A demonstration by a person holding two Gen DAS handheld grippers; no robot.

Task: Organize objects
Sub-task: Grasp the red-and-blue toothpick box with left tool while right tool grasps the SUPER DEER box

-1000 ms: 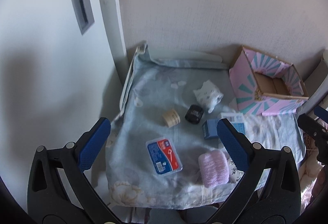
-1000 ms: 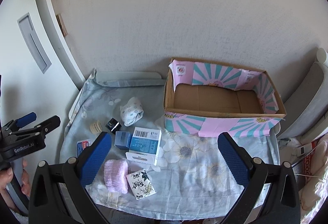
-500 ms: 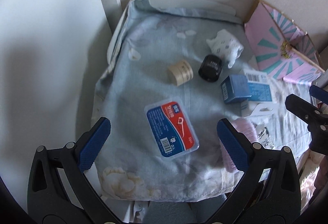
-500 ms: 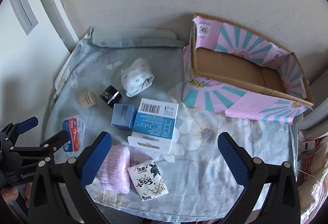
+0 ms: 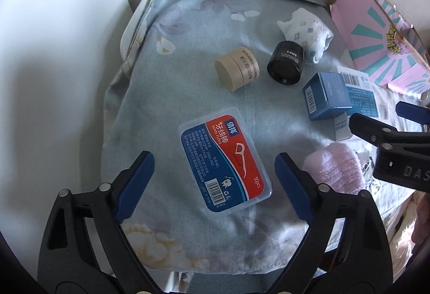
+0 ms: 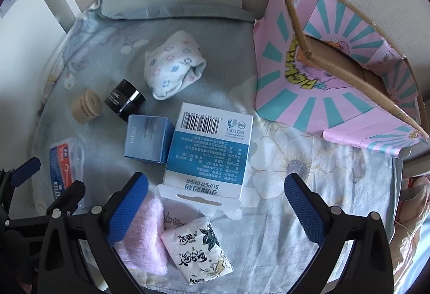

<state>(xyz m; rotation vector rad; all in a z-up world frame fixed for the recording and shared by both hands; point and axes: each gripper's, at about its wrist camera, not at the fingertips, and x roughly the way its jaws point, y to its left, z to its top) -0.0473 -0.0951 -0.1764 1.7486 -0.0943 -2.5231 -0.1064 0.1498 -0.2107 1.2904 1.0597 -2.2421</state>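
- Since a second earlier both grippers had dropped closer to the floral cloth [image 5: 172,57], and the objects filled more of each view; none of them had shifted on the cloth.
- The left gripper [image 5: 214,175] hung with its jaws spread wide and empty, framing the dental floss case [image 5: 225,161].
- The floss case lay flat, its long axis slanting from the camera's near right toward the far left, barcode end nearest the gripper.
- The right gripper [image 6: 216,202] was likewise wide open and empty above the blue-and-white box [image 6: 211,149].
- That box lay flat next to the floss case on its right, hang tab toward the camera, barcode end pointing away; the small blue box [image 6: 147,139] touched its left side.
- The pink cardboard box [image 6: 336,84] stood well apart from the floss case, far right.
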